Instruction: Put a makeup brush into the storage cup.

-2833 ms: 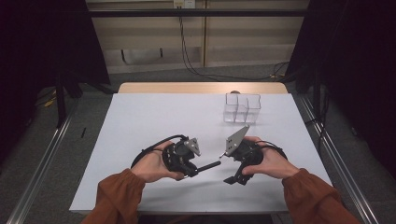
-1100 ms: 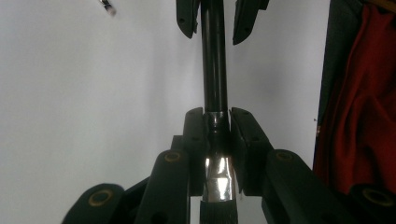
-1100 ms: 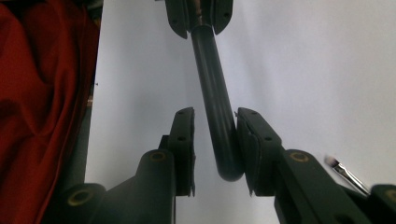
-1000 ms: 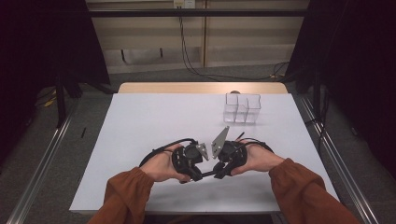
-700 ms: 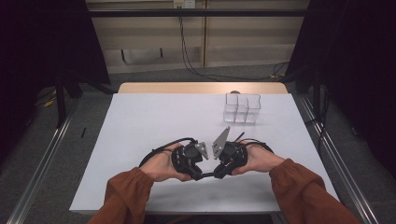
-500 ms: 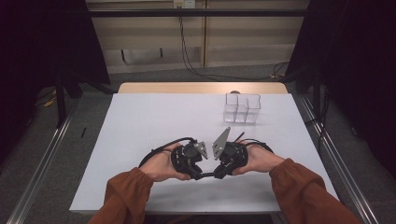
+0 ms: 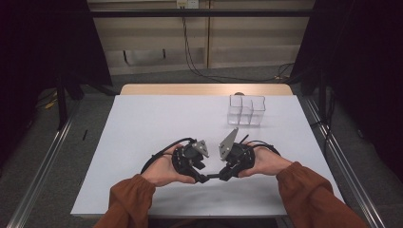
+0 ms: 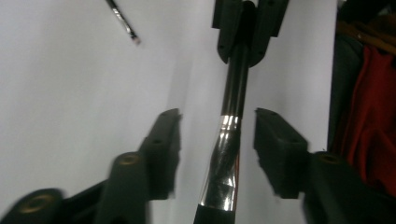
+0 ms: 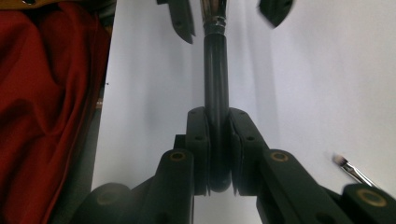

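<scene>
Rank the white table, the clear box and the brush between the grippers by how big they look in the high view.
1. white table: by far the largest.
2. clear box: a compartmented box, much smaller.
3. brush: a thin dark stick, the smallest, partly hidden by the grippers.

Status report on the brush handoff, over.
Right gripper clamped on the brush handle. Left gripper jaws just opened, clear of its ferrule. Small brush lies aside, nothing blocking.

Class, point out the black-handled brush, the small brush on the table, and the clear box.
black-handled brush (image 9: 216, 74), right gripper view, handle.
small brush (image 8: 123, 21), left gripper view, shaft.
clear box (image 7: 246, 110), high view, front wall.
</scene>
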A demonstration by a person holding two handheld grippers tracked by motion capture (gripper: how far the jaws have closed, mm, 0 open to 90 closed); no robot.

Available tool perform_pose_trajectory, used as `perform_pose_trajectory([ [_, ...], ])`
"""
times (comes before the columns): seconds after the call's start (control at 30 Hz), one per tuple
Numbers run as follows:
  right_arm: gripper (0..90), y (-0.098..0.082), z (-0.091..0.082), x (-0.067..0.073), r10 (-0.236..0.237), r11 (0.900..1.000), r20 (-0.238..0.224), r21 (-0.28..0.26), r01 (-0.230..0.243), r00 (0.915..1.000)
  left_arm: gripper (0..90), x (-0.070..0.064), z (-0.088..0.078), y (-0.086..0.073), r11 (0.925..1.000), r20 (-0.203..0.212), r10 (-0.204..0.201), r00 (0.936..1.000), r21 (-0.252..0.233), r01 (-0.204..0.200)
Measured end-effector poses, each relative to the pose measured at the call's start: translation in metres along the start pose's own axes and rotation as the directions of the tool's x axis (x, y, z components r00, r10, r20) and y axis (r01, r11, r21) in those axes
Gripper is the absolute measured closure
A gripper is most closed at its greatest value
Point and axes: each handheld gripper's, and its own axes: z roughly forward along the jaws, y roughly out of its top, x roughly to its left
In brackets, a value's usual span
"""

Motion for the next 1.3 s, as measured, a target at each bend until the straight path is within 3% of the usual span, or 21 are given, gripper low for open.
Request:
perform_pose_trajectory([
  [0.17,80.1,-0.002,0.0,0.0,0.005,1.0,-0.012,-0.001,-0.005,0.9999,26.6,-0.004,-0.002,-0.004,0.9997,-0.035,-0.009,0.9993,-0.023,0.008],
  [0.37,80.0,-0.007,-0.003,-0.001,0.013,1.0,0.012,-0.017,-0.013,0.9998,11.2,0.0,-0.008,-0.012,0.9965,-0.073,-0.057,0.9957,-0.065,0.052],
  [0.4,80.0,-0.008,-0.004,0.001,0.036,0.999,0.006,-0.014,-0.035,0.9994,9.1,0.002,-0.008,-0.015,0.9952,-0.076,-0.072,0.9945,-0.072,0.066],
  [0.47,80.0,-0.011,-0.006,-0.001,0.041,0.999,0.012,-0.024,-0.041,0.9991,7.9,0.004,-0.008,-0.019,0.9926,-0.072,-0.094,0.993,-0.083,0.088],
  [0.63,80.0,-0.018,-0.007,-0.003,0.048,0.998,0.009,-0.044,-0.047,0.9988,4.8,0.005,-0.014,-0.028,0.9871,-0.069,-0.099,0.9927,-0.133,0.089],
  [0.87,80.0,-0.029,-0.01,-0.004,0.078,0.996,0.037,-0.054,-0.076,0.9963,4.7,0.002,-0.02,-0.036,0.9821,-0.15,-0.129,0.9802,-0.156,0.105],
  [1.0,80.0,-0.037,-0.012,-0.005,0.106,0.992,0.048,-0.069,-0.103,0.9932,4.3,-0.001,-0.024,-0.043,0.9726,-0.148,-0.147,0.978,-0.201,0.116],
  [1.17,80.0,-0.046,-0.015,-0.003,0.137,0.988,0.075,-0.084,-0.131,0.9877,4.1,-0.004,-0.028,-0.056,0.9607,-0.181,-0.187,0.9654,-0.239,0.142],
  [1.27,80.0,-0.05,-0.019,-0.001,0.159,0.983,0.1,-0.112,-0.147,0.9823,4.0,-0.005,-0.03,-0.063,0.9439,-0.176,-0.236,0.9557,-0.276,0.182],
  [1.3,80.0,-0.051,-0.02,0.0,0.162,0.981,0.104,-0.12,-0.149,0.9813,4.1,-0.005,-0.032,-0.065,0.9433,-0.179,-0.233,0.9559,-0.28,0.178],
])
